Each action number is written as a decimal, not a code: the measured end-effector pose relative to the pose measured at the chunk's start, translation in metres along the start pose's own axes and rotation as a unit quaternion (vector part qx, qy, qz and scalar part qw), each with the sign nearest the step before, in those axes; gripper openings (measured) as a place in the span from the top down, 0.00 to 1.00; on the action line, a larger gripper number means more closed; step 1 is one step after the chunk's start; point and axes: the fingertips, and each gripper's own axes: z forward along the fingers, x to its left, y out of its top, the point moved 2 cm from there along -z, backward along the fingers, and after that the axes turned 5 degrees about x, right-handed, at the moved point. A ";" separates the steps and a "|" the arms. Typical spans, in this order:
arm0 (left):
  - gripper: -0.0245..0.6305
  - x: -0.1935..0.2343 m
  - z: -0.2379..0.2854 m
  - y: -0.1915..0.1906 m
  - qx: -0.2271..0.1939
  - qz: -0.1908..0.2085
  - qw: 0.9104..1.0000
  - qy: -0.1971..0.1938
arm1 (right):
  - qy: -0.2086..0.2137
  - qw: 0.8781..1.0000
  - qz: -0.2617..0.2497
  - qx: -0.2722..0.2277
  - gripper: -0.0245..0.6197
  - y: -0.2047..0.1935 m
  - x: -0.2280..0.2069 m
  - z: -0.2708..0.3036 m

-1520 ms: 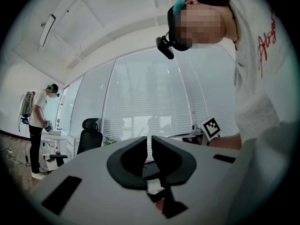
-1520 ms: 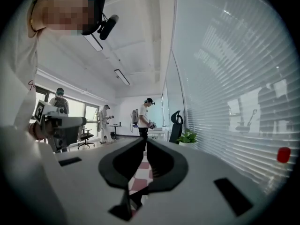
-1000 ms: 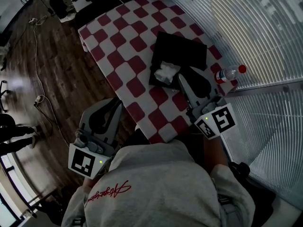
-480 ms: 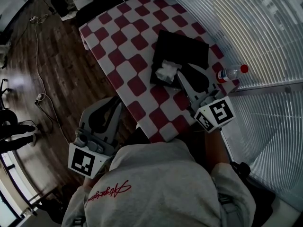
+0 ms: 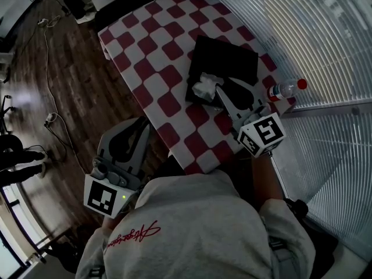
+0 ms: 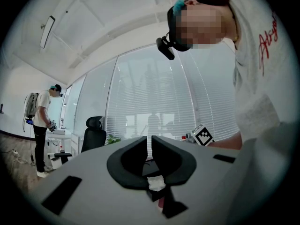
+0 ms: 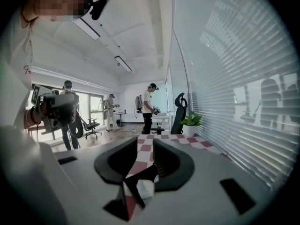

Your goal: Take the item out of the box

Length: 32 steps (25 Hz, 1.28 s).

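1. As I look down over the table [image 5: 151,51], I count two tongs, one black box [image 5: 229,60], one white wad [image 5: 202,87] and one bottle [image 5: 285,89].
2. My right tongs [image 5: 220,92] stand moderately apart, gripping nothing, tips just beside the wad, which lies in the box's near left corner.
3. My left tongs [image 5: 140,125] show only a narrow slit, empty, off the table over the floor [image 5: 64,80].
4. The table is checked red and white; the floor is dark wood; blinds [image 5: 314,34] run along the right.
5. The bottle sits at the table's right edge, near my right tongs; a cable [image 5: 49,68] trails on the floor; three people [image 7: 151,104] stand far across the room.
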 end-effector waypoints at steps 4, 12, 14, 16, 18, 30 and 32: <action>0.90 0.002 0.000 0.000 0.001 0.001 1.000 0.004 | 0.002 1.000 0.002 0.013 0.79 -0.010 -0.002 0.005; 0.90 0.004 -0.001 -0.003 0.004 -0.001 1.000 0.008 | 0.006 0.999 -0.009 0.042 0.79 -0.024 -0.001 0.014; 0.90 0.004 -0.001 -0.004 0.004 -0.001 1.000 0.009 | 0.006 0.999 -0.007 0.047 0.79 -0.028 -0.002 0.015; 0.90 0.004 -0.001 -0.004 0.004 -0.001 1.000 0.011 | 0.008 0.999 0.000 0.049 0.79 -0.030 -0.003 0.017; 0.90 0.005 -0.002 -0.004 0.004 -0.002 1.000 0.012 | 0.010 0.999 0.005 0.049 0.79 -0.032 -0.004 0.019; 0.90 0.006 -0.003 -0.006 0.006 -0.002 1.000 0.016 | 0.013 0.996 -0.003 0.090 0.77 -0.052 -0.013 0.032; 0.90 0.006 -0.003 -0.006 0.007 -0.002 1.000 0.016 | 0.012 0.995 -0.004 0.094 0.77 -0.055 -0.015 0.034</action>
